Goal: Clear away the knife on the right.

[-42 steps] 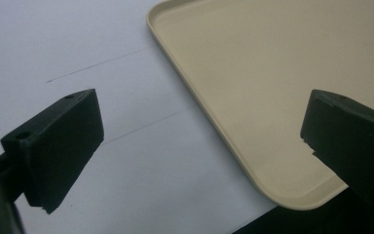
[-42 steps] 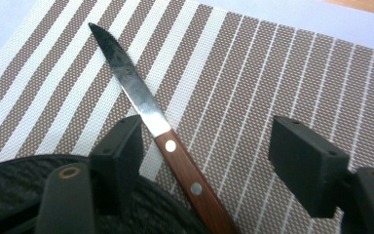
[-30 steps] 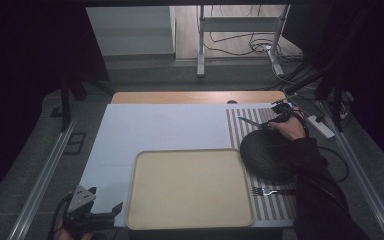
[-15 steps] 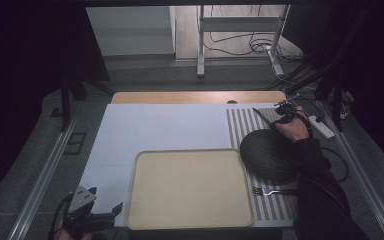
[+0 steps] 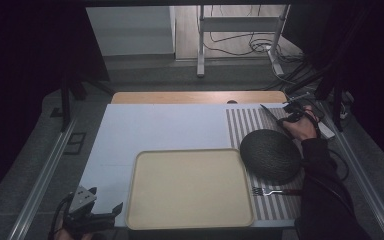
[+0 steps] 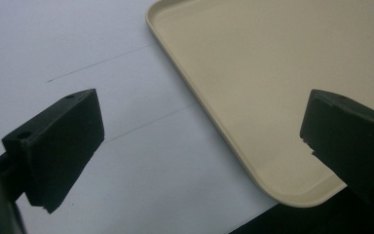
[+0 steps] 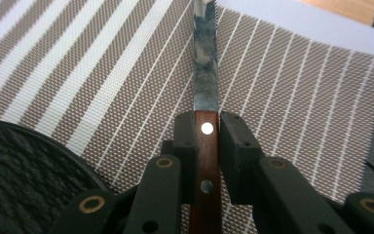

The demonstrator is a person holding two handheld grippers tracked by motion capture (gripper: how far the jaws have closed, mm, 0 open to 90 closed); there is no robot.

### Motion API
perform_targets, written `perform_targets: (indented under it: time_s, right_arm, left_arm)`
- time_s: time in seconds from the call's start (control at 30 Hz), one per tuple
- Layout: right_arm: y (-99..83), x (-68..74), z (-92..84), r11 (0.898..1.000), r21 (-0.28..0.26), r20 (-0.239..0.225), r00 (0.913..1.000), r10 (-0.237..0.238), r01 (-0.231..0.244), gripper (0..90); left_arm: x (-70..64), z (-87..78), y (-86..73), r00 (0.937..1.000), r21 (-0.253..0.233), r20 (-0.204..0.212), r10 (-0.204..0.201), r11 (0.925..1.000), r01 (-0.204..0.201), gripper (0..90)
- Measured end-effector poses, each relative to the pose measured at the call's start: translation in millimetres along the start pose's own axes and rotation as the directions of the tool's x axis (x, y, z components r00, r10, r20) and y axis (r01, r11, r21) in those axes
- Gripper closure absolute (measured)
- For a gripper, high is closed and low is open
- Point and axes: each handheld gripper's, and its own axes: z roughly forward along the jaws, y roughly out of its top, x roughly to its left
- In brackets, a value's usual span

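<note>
A knife with a steel blade (image 7: 205,58) and a reddish wooden handle (image 7: 206,146) points away over the striped placemat (image 7: 102,73). My right gripper (image 7: 206,129) has just been closing and is now shut on that handle, pads pressing both sides. From above, the right gripper (image 5: 292,116) holds the knife (image 5: 269,113) at the far right of the table, just behind a dark round textured plate (image 5: 270,154). My left gripper (image 5: 105,212) stands open at the near left corner, by the beige tray (image 5: 190,192). Its jaws (image 6: 199,141) straddle the tray's corner (image 6: 272,73) without touching it.
A fork (image 5: 267,191) lies on the striped placemat (image 5: 242,125) in front of the dark plate. A white mat (image 5: 160,130) covers the left and middle of the table. Cables and stand legs lie on the floor beyond the far edge.
The right gripper has closed on the knife handle. Hand and knife have shifted a little toward the right, with the blade raised off the placemat. The left gripper has stayed put.
</note>
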Motion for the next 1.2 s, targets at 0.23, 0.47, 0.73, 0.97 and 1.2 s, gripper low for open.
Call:
perform_targets:
  time_s: [0.23, 0.47, 0.73, 0.97, 1.2]
  right_arm:
    - [0.6, 0.2, -14.4, 0.999, -0.038, -0.009, 0.9998, 0.02, -0.021, 78.2]
    - [-5.3, 8.9, -27.9, 0.998, -0.046, -0.036, 0.9987, 0.036, -0.038, 78.1]
    - [-13.5, 24.9, -37.3, 0.998, -0.045, -0.069, 0.9969, 0.037, -0.041, 78.1]
    - [-18.6, 42.0, -44.4, 0.998, -0.056, -0.083, 0.9966, 0.008, -0.012, 78.1]
    - [-23.3, 60.9, -48.9, 0.998, -0.059, -0.103, 0.9946, -0.006, 0.0, 78.1]
  left_arm:
    - [0.2, -0.4, -0.1, 1.0, -0.002, -0.001, -0.003, 1.0, 0.003, 2.0]
    - [2.3, -1.0, -0.7, 0.9997, -0.012, 0.003, -0.025, 0.9996, 0.025, 1.8]
    - [4.6, -0.6, -0.6, 0.9992, -0.012, 0.015, -0.038, 0.9992, 0.038, 1.6]
    - [6.5, -0.5, -0.8, 0.9982, -0.018, 0.043, -0.041, 0.999, 0.042, 1.1]
    - [8.0, -0.5, -1.0, 0.9973, -0.02, 0.056, -0.048, 0.9986, 0.049, 0.8]
